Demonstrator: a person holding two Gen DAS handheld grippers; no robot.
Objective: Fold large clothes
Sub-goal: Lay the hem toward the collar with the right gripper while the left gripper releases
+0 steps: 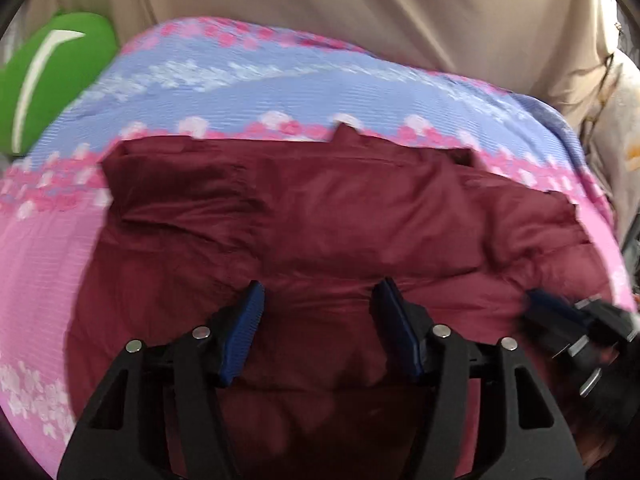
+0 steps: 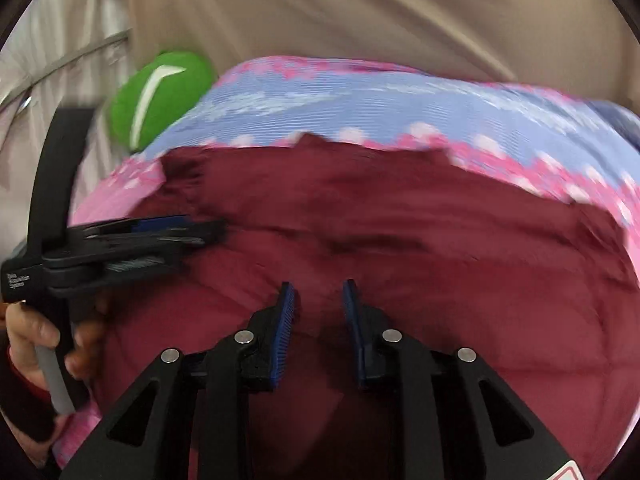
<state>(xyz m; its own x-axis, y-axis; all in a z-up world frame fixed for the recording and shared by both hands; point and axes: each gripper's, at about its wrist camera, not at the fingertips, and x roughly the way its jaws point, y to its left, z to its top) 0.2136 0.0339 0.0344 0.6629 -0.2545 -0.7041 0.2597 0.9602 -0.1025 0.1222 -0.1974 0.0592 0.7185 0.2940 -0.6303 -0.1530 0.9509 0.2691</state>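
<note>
Black plastic arms with round silver bolts carry the left gripper [image 1: 318, 300]; its ribbed blue pads [image 1: 244, 332] stand wide apart with only maroon cloth showing behind the gap, nothing pinched. Beneath lies the maroon padded jacket [image 1: 320, 216], a puffy, faintly quilted garment with a soft sheen and shallow creases, folded into a broad rounded block on the bedspread [image 1: 280, 84]. That cover is finely ribbed, banded in periwinkle blue and pink with rows of pale blossoms.

From its own camera the right gripper [image 2: 318, 292] tilts down over the jacket's near part, its pads a narrow gap apart and holding nothing. Off to that view's left, blurred, the other tool reaches in sideways over the jacket's left edge, held by a hand [image 2: 36, 340] wrapped round a grey handle, a red cuff at the wrist.

Beyond the bed's far left corner sits a bright green cushion [image 1: 52, 80] with a white curved stripe. Beige curtain folds [image 1: 360, 8] close off the background.
</note>
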